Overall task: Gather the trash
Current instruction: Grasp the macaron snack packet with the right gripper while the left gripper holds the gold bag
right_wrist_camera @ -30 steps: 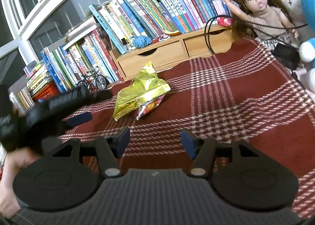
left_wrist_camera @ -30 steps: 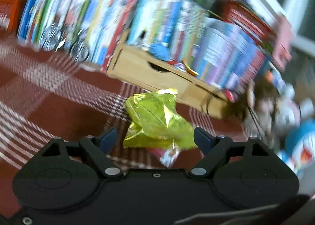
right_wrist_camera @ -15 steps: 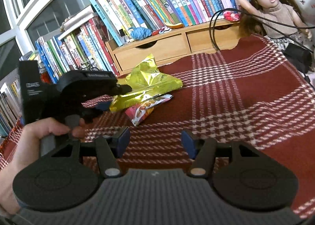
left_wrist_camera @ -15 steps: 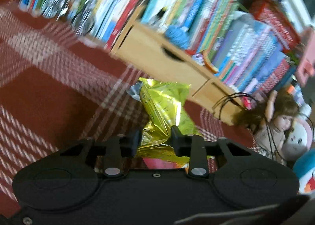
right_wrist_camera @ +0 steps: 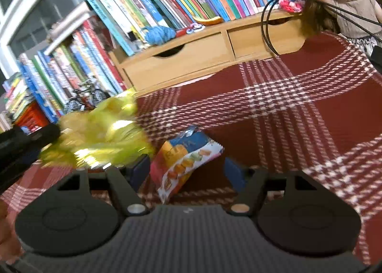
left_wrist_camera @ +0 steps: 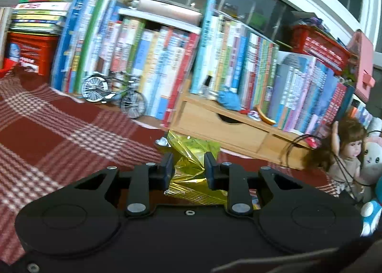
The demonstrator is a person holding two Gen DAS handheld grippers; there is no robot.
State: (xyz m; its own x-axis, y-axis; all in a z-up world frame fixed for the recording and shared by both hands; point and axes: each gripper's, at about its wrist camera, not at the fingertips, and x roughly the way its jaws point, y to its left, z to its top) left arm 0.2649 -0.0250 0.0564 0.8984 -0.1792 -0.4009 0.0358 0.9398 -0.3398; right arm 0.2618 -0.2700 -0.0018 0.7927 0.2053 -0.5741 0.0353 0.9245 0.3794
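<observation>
Gripping the yellow wrapper (left_wrist_camera: 191,165) in my left tool (left_wrist_camera: 187,169), I hold it above the worktop (right_wrist_camera: 310,110); my right tool (right_wrist_camera: 187,170), jaws just widening, must clench around the snack packet (right_wrist_camera: 186,158).

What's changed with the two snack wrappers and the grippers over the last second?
The left gripper closed on the yellow-green bag and lifted it aside, uncovering the small colourful wrapper. The right gripper moved up to that wrapper, its jaws opening wider around it without gripping. The wrapper stayed on the plaid cloth.
</observation>
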